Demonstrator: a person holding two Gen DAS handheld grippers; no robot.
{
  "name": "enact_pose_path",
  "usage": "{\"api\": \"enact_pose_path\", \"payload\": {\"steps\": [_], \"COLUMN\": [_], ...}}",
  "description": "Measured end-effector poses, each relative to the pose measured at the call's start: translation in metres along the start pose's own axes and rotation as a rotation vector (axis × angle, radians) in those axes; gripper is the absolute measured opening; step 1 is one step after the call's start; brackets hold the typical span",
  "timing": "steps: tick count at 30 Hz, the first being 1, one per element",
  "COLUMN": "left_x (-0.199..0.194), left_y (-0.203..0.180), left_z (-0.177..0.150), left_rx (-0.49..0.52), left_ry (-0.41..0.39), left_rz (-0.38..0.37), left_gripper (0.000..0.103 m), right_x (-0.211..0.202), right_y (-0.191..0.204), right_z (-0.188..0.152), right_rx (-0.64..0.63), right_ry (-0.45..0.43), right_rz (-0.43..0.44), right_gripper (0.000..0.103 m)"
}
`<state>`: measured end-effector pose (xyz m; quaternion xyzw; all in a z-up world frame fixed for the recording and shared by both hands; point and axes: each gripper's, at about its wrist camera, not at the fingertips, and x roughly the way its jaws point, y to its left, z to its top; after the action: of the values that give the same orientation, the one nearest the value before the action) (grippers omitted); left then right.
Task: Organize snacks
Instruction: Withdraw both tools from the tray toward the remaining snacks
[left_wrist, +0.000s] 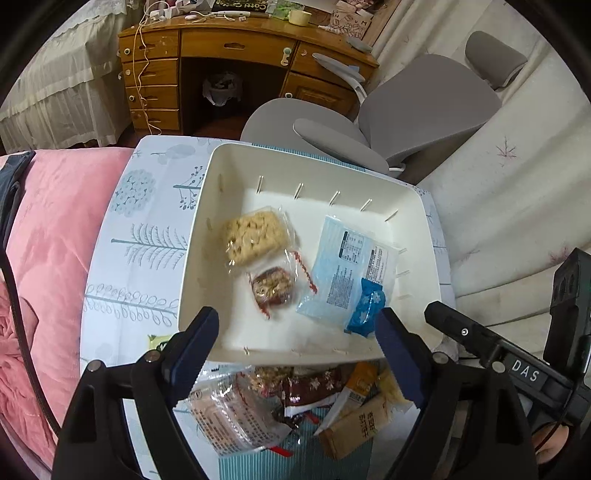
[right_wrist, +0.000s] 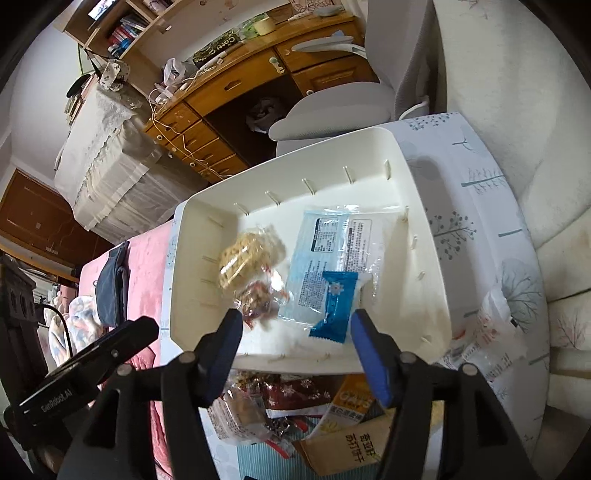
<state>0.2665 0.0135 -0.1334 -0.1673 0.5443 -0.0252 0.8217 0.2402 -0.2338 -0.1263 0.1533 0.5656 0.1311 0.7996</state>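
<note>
A white bin (left_wrist: 417, 236) (right_wrist: 432, 236) sits on a tree-patterned table. Inside lie a pale rice-crisp bar (left_wrist: 255, 236) (right_wrist: 240, 258), a red nut snack (left_wrist: 273, 288) (right_wrist: 258, 302), a light blue packet (left_wrist: 347, 269) (right_wrist: 321, 258) and a small dark blue packet (left_wrist: 365, 310) (right_wrist: 334, 306). A pile of loose snacks (left_wrist: 295, 406) (right_wrist: 295, 406) lies in front of the bin. My left gripper (left_wrist: 299, 347) is open and empty above the bin's near rim. My right gripper (right_wrist: 295, 343) is open and empty there too.
A grey office chair (left_wrist: 406, 110) and a wooden desk (left_wrist: 221, 48) stand beyond the table. A pink quilt (left_wrist: 48, 240) lies left. A white sofa cover (left_wrist: 517, 184) is at right. A clear wrapper (right_wrist: 495, 332) lies right of the bin.
</note>
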Motion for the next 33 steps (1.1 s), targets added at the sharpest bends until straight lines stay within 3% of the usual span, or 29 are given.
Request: {"api": "enact_pose_path", "payload": {"steps": [5,8,17,33], "left_x": [-0.017,-0.026,-0.061,-0.077], "left_y": [-0.005,-0.01,-0.026,-0.034], "left_z": [-0.019,-0.034,-0.095,-0.206], "left_rx": [-0.031,-0.04,-0.062,-0.073], "left_ry": [-0.004,0.0,-0.036,-0.03], "left_rz": [-0.004,-0.002,0.035,0.11], "left_gripper": [0.086,0.086,0.086,0.086], "right_x": [-0.02,-0.033,-0.06,-0.065], "right_y": [-0.002,-0.004,-0.011,-0.055], "right_z": [-0.01,-0.022,-0.069,-0.154], "right_rx": [-0.003,-0.002,-0.018,0.063], "right_ry": [-0.021,-0.03,-0.017,0.088], "right_rz": [0.011,0.022,0.057,0.13], "right_gripper": [0.063,0.071,0.072,0.072]}}
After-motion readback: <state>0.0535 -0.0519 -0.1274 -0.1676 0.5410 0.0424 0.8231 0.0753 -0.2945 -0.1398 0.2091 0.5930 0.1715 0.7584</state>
